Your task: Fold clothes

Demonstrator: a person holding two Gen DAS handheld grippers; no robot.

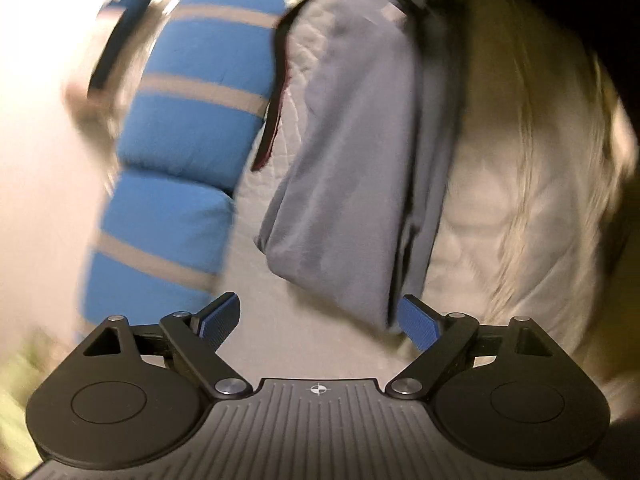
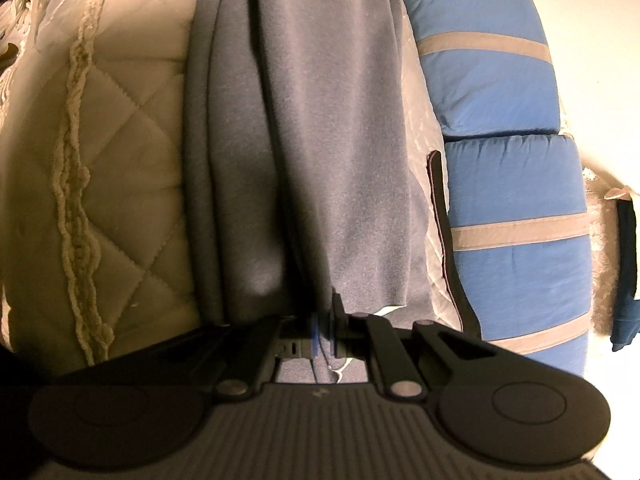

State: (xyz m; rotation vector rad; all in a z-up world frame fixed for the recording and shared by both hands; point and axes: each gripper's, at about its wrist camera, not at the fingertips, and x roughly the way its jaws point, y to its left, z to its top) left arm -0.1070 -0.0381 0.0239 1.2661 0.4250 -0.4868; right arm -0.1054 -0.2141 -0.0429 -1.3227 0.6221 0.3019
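A grey garment [image 1: 352, 152] hangs in long folds over a cream quilted bedcover [image 1: 520, 208]. My left gripper [image 1: 320, 320] stands open just below the garment's lower end; its blue pads [image 1: 418, 322] press on nothing, though the cloth's edge hangs close to the right pad. In the right wrist view the same grey garment [image 2: 320, 128] stretches away from me, and my right gripper [image 2: 326, 338] is shut on its near edge, with cloth pinched between the blue pads.
A blue bolster with grey stripes [image 1: 188, 120] lies beside the garment, also in the right view as the blue bolster [image 2: 504, 160]. A dark strap [image 2: 444, 216] runs between them. The quilted cover [image 2: 100, 140] has a braided seam. The left view is motion-blurred.
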